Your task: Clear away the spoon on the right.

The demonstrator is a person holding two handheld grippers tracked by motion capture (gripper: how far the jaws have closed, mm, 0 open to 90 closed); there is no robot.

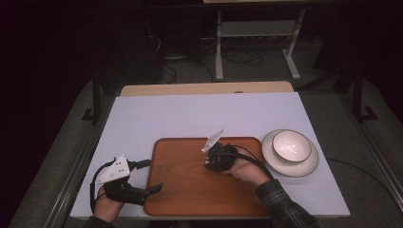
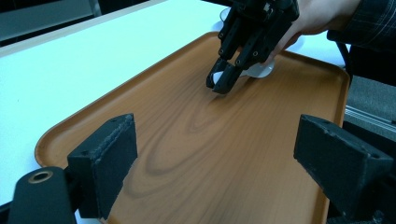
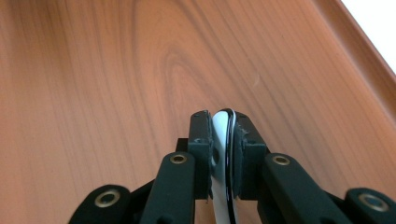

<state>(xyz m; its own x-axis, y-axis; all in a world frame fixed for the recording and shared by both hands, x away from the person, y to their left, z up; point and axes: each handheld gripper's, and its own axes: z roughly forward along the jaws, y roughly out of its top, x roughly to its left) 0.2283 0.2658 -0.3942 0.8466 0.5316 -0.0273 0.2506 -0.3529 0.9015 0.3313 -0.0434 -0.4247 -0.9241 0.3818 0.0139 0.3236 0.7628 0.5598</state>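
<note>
A brown wood-grain tray (image 1: 190,199) lies at the front of the white table (image 1: 190,114). My right gripper (image 1: 210,165) points down over the tray's middle, shut on a thin white piece with a dark rim (image 3: 223,140). In the right gripper view that piece stands on edge between the pads, just above the tray (image 3: 93,70). The left gripper view has the right gripper (image 2: 222,81) with a bit of the white piece (image 2: 259,71) behind it, low over the tray (image 2: 177,140). My left gripper (image 1: 149,176) rests at the tray's left front edge, its jaws open and wide apart with nothing between them.
A white bowl (image 1: 291,145) sits on a white dark-rimmed plate (image 1: 304,168) just right of the tray. The wooden table edge (image 1: 204,88) runs along the back, with a metal stand (image 1: 256,33) on the floor beyond.
</note>
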